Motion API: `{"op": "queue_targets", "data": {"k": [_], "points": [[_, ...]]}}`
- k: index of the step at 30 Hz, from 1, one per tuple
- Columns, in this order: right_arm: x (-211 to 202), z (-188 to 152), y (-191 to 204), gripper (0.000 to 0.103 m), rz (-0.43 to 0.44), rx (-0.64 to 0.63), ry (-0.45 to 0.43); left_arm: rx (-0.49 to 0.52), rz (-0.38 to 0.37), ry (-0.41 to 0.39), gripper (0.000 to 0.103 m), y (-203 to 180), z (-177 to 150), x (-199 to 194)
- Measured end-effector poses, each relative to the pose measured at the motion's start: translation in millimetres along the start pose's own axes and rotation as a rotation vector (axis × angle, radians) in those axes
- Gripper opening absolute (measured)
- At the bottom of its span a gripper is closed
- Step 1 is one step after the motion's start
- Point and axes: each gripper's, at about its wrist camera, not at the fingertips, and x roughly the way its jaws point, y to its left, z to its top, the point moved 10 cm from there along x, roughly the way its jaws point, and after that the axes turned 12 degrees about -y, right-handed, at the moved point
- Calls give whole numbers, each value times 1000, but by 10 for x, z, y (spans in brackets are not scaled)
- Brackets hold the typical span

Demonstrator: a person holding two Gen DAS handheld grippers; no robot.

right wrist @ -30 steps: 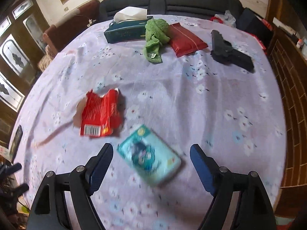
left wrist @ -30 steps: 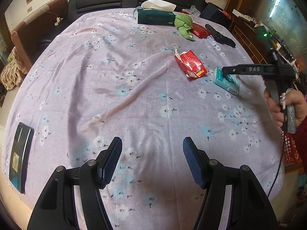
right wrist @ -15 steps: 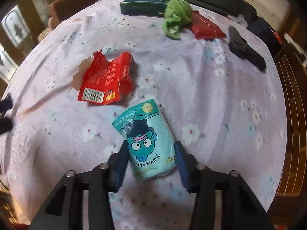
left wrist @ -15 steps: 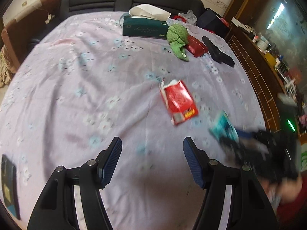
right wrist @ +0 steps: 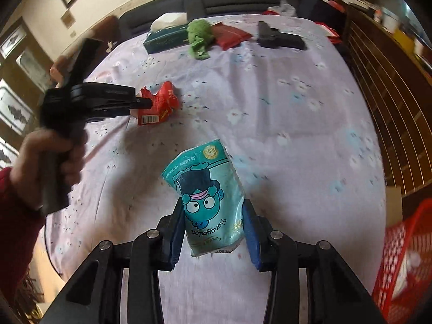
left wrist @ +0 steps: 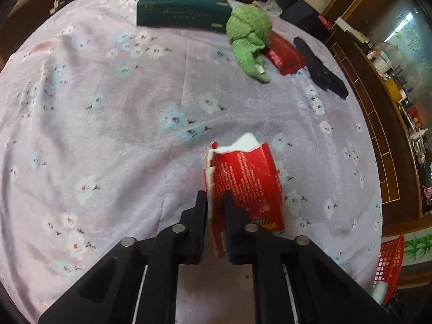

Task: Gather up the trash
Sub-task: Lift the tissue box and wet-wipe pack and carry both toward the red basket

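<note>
Now left hand-held gripper (left wrist: 215,205) newly clamped on red wrapper (left wrist: 244,183), right hand-held gripper (right wrist: 213,224) gripping teal packet (right wrist: 209,197), lifted.

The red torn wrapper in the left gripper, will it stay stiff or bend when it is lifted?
The red wrapper looks thin and creased, so it probably flops. Its torn top suggests it is empty, likely very light. The left gripper pinches only one edge, so it may swing.

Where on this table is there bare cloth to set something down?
The near-left stretch of the floral tablecloth is bare, from the tissue box down to the left gripper. Bare too is the right side between the red wrapper and the table edge. The far edge is crowded: tissue box, green cloth, red pouch, black object.
</note>
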Motion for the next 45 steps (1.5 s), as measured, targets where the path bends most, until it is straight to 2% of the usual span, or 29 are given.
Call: {"op": "queue_targets", "data": {"k": [2,8,16,22,34,45], "points": [[-78,-44,-43,43,-6,21,-5,40,6,-31,5,-53,3,-76],[-247,-159,-84,43,-23,55,-20,163,-5,-110,3,-245,-178,-577],[-365,-316,48,43,-31,72,-29,272,14,-167,3,-329,-779,-1244],[-500,-489,79,43,-44,68,-29,363,30,-198,3,-456,-1089,-1609],[-876,-587,-18,43,-67,126,-91,470,3,-228,3,-902,-1352,-1963],[-1170,-522,-172,43,-86,179,-167,561,-21,-292,3,-1307,-1285,-2141]]}}
